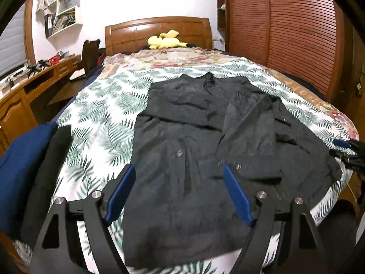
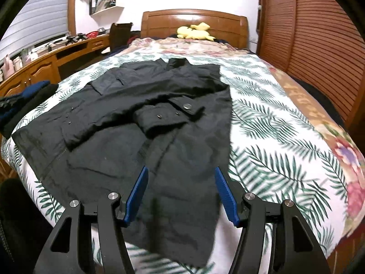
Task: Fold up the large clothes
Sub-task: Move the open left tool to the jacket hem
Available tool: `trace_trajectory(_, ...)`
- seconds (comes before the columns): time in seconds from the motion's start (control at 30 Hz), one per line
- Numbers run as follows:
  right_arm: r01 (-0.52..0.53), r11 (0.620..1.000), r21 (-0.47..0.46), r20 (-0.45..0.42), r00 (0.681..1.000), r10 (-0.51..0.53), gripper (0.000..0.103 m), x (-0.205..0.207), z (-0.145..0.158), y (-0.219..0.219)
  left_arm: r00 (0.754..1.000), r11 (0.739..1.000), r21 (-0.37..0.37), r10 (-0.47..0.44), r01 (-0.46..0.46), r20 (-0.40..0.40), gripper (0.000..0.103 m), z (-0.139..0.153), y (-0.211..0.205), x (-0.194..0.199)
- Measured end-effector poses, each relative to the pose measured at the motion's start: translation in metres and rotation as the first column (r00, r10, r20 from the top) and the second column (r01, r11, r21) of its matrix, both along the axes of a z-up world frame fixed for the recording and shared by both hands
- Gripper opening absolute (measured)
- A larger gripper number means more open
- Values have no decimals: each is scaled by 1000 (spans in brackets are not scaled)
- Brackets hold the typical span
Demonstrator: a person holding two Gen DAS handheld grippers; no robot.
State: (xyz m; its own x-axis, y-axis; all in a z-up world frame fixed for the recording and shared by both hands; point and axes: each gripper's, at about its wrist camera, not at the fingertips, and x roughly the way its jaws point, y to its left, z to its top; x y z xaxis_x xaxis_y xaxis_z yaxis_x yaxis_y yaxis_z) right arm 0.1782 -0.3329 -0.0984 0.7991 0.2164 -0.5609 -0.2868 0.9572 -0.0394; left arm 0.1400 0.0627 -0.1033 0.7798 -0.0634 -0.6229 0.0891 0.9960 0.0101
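A large black jacket [image 1: 182,118] lies flat on the leaf-print bed cover [image 1: 102,114], collar toward the headboard and a sleeve folded across its front. My left gripper [image 1: 180,169] hovers over the jacket's lower part, its blue fingers wide apart and nothing between them. In the right wrist view the jacket [image 2: 141,105] shows a snap-buttoned cuff lying across its middle. My right gripper [image 2: 181,170] hangs open above the hem near the jacket's right edge, holding nothing. It also shows at the right edge of the left wrist view, right gripper [image 1: 346,150].
A pile of dark blue and black clothes [image 1: 34,159] sits at the bed's left edge. A yellow plush toy [image 1: 164,40] lies by the wooden headboard [image 1: 159,29]. A wooden desk [image 1: 34,84] runs along the left, a slatted wardrobe [image 1: 285,34] on the right.
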Motion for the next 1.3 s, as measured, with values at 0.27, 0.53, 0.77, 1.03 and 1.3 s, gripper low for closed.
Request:
trace_trajectory(0.27,61,998,17,-54,997,-60,63,-2,-3,-19,999,1000,-15,21,-21,-32,80,-19,22,-19)
trace_trajectory(0.53,86,996,26,-131,988,-82,63,5,-8,-19,998,999,-25,25,-26,-59,80,-35,41,-26)
trace_trajectory(0.77,37,999,27,-189,981,-31,63,9,-13,-10,996,997,-49,50,-54,-67,80,-46,50,-33)
trace_trajectory(1.03,13,998,55,-195,981,-2,63,4,-7,-11,994,997,-44,67,-71,-86,80,-52,56,-36)
trace_trajectory(1.3,9,999,53,-187,982,1,63,-1,-5,-11,991,996,-47,72,-78,-116,80,-63,58,-35)
